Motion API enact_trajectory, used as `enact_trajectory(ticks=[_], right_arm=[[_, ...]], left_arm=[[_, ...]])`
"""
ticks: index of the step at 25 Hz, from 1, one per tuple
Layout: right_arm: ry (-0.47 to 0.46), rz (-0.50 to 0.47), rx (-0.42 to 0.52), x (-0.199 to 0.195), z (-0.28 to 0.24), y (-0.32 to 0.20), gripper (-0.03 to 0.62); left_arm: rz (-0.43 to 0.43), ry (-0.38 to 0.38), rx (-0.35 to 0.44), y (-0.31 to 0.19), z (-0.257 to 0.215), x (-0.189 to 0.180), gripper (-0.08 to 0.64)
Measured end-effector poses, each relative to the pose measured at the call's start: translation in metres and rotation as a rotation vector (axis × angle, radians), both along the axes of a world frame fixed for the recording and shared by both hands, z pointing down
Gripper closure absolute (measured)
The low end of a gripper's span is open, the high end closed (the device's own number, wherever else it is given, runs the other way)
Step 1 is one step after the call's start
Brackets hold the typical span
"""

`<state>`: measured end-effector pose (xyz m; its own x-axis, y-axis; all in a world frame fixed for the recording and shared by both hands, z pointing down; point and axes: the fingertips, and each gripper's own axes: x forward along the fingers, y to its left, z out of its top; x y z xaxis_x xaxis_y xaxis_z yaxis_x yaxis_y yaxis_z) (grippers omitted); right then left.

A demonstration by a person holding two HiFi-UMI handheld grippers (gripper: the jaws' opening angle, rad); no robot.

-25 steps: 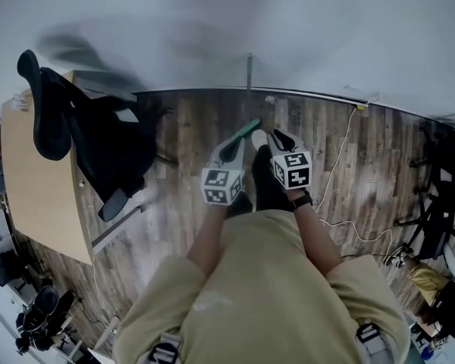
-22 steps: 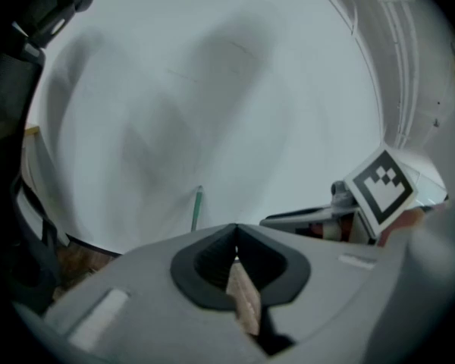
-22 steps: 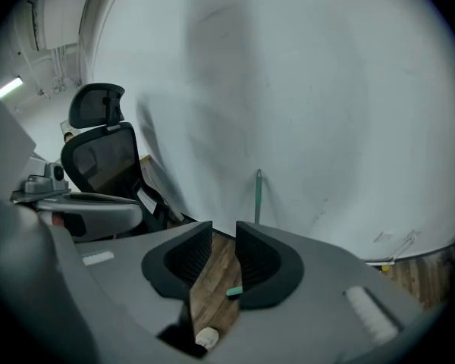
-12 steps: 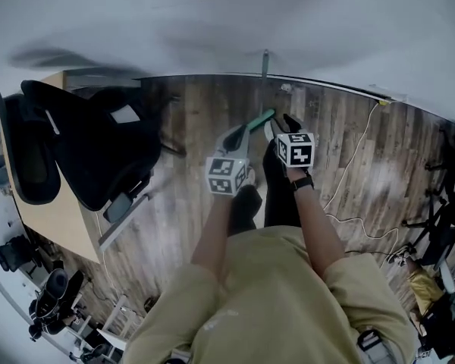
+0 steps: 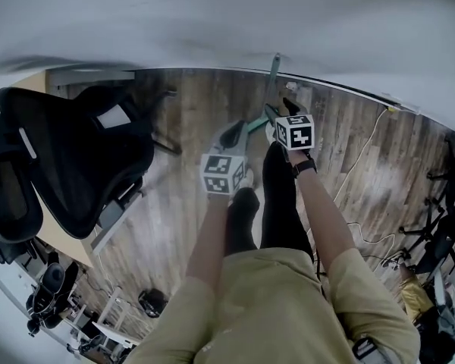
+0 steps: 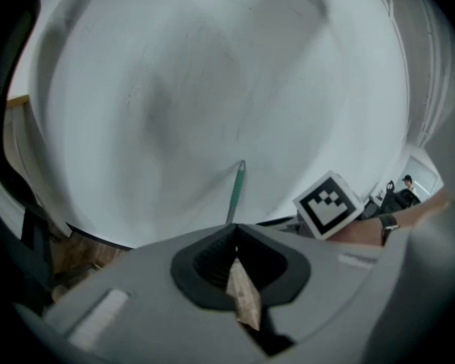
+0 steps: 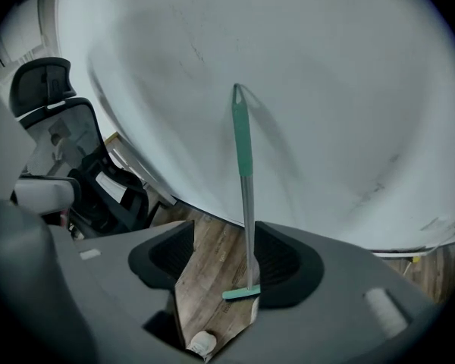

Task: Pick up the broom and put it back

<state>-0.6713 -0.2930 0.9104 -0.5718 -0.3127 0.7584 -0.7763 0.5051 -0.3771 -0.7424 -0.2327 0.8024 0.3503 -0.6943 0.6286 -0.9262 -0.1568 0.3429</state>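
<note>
The broom [image 7: 246, 196] stands on its own, leaning on the white wall, with a green grip above a metal shaft. Its green head [image 7: 241, 293] rests on the wood floor. My right gripper [image 7: 225, 235] points down at it; its jaws are opening and stand apart, with the shaft just beyond them near the right pad and nothing pressed. In the head view the broom [image 5: 274, 67] rises by the skirting, the right gripper [image 5: 282, 111] is at its foot and the left gripper [image 5: 235, 133] is beside it. The left gripper [image 6: 235, 237] is shut on nothing, with the broom's shaft [image 6: 236, 192] ahead.
A black office chair [image 5: 68, 158] stands close on the left beside a wooden desk [image 5: 26, 86]. A white cable [image 5: 356, 165] trails over the floor at the right, near dark equipment [image 5: 444, 233]. The person's legs and feet are right under the grippers.
Both grippers have gone down and forward toward the foot of the wall. The head has tilted, so the chair fills more of the left side.
</note>
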Motion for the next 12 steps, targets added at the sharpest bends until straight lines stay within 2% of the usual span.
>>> enact_trajectory(ticks=[3,7,10,12], right_arm=[[0.012,0.0,0.008,-0.008,0.023,-0.026,0.328],[0.026,0.055,0.035,-0.012,0.043,-0.057,0.314],[0.018,0.07,0.036,-0.018,0.054,-0.073,0.316],[0.014,0.068,0.03,-0.024,0.059,-0.079,0.339]], left_arm=[[-0.009,0.007,-0.011,-0.007,0.012,-0.003,0.56],[-0.023,0.019,-0.031,-0.004,0.02,-0.009,0.56],[-0.04,0.018,-0.035,-0.001,0.023,-0.016,0.56],[-0.049,0.007,-0.039,0.003,0.024,-0.02,0.56]])
